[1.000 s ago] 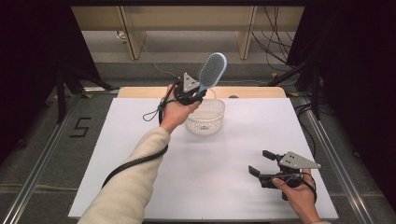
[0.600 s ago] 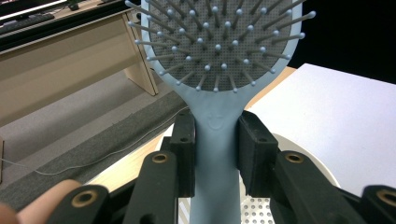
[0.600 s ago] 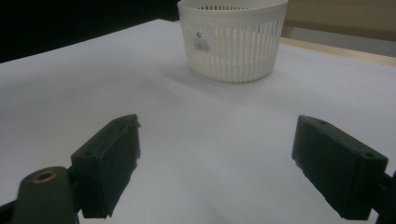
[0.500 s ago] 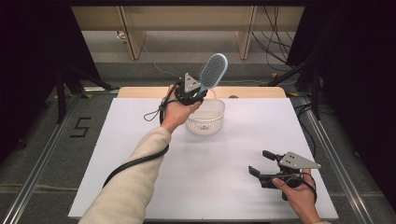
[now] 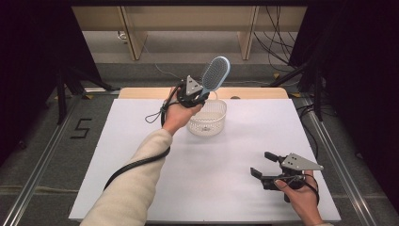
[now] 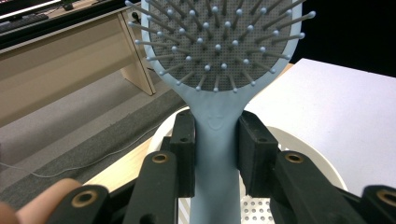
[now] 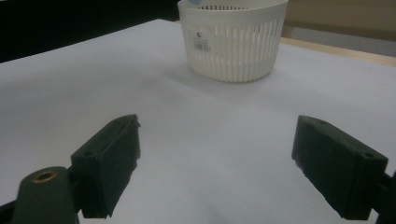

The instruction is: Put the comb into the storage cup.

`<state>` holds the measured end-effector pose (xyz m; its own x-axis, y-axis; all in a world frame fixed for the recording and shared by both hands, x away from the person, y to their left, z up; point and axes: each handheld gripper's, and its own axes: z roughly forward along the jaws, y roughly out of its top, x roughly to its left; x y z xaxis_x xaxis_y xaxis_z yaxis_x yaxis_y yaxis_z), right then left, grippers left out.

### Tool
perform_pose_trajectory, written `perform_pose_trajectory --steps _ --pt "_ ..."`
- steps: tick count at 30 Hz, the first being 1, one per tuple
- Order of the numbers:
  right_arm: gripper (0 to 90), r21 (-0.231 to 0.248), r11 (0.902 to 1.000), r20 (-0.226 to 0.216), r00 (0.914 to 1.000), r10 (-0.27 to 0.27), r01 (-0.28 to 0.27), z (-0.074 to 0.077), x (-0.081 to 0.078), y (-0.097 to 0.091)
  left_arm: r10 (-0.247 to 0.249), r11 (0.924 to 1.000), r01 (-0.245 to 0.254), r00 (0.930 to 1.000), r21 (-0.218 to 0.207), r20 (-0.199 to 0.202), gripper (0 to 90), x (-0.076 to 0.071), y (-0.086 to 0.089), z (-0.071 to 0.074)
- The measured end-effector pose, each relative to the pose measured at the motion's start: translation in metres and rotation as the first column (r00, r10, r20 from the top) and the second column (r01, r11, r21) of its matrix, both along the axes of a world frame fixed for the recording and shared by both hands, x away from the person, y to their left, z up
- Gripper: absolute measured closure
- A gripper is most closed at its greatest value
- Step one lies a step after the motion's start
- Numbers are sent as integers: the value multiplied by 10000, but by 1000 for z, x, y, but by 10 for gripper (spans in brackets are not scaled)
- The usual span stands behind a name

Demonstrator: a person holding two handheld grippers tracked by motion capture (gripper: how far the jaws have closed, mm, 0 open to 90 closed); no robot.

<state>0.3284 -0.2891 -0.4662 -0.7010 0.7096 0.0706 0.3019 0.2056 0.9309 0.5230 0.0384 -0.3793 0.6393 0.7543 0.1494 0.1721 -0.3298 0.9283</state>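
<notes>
Hairbrush (image 6: 218, 116) being clamped by the handle between the pads of the left gripper (image 5: 192, 94), bristle head (image 5: 216, 74) up and tilted, hanging over the far rim of the basket (image 5: 207, 117). Not yet lowered in (judging by the handle end sitting above the perforated floor in the left gripper view). Picking up looking done; lowering and letting go left, if the basket is the goal. Right gripper (image 7: 219, 163) resting near the table's (image 5: 117, 141) near edge, jaws wide apart, gripping nothing, basket well ahead of it.
</notes>
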Motion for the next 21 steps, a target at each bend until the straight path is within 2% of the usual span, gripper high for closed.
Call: perform_pose_trajectory --steps 21 --pt "159 -31 10000 -1 10000 31 -31 0 0 0 -132 9998 131 9999 135 58 698 0 -3 -7"
